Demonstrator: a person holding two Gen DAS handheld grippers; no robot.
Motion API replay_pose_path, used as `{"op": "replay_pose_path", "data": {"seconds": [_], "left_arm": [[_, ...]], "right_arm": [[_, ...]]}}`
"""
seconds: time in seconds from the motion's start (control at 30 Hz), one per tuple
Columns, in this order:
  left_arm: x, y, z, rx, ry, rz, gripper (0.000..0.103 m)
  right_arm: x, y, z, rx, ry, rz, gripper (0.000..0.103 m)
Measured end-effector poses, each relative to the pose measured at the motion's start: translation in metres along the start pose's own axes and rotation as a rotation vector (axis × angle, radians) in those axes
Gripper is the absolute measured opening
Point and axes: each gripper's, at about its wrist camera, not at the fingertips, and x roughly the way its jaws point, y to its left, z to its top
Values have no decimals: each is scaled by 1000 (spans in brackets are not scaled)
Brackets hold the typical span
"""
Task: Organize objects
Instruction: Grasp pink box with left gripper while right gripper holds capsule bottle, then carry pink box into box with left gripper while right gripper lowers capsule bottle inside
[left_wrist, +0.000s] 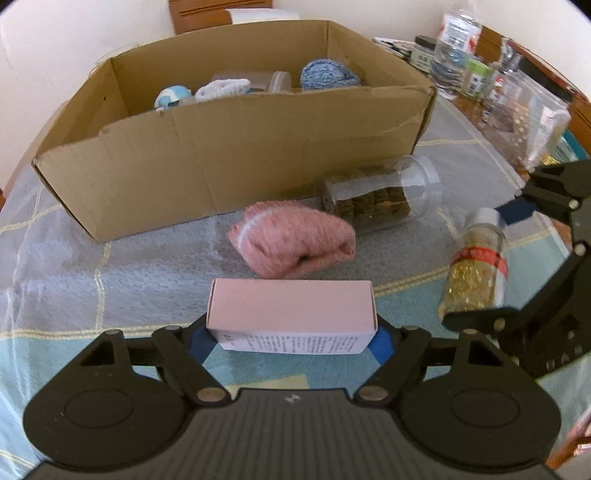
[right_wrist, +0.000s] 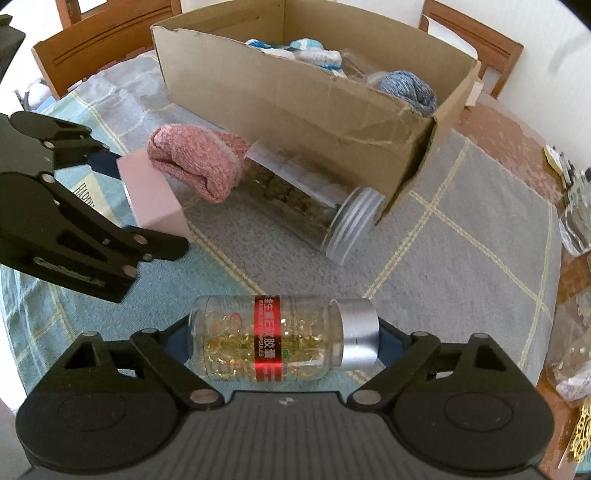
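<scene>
The left claw is set around the pink box, one blue pad against each short end; the jaws appear clamped on it. The right claw straddles the capsule bottle, which lies on its side; whether its pads already press on the base and the silver cap cannot be told, so the jaws are read as apart. Both items lie on the table in front of the cardboard box, the bottle to the right of the pink box.

For a sound grasp, each item should be kept centred between the pads, and closing should be finished before any lift. The bottle is round and smooth, so a slip or roll is likely if it is gripped off-centre. Each item should be raised clear of the cardboard box's front wall before being carried over it.

Inside the cardboard box, a blue yarn ball, white and blue knitted pieces and a clear tub are seen. Against its front wall outside, a pink knitted bundle and a clear jar of brown pieces are left lying.
</scene>
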Motion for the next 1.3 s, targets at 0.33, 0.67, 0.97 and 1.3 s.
{"op": "replay_pose_path", "data": {"seconds": [0.33, 0.67, 0.97, 1.3], "left_arm": [[-50, 17, 25, 98, 8, -58, 80], [-81, 48, 78, 154, -59, -53, 80], [-75, 86, 126, 157, -117, -42, 80], [-62, 116, 135, 160, -177, -38, 102]], "right_arm": [[-32, -8, 12, 73, -2, 19, 96], [-78, -12, 44, 97, -66, 22, 96], [-106, -11, 82, 102, -147, -40, 96], [-114, -18, 124, 154, -196, -97, 96]]}}
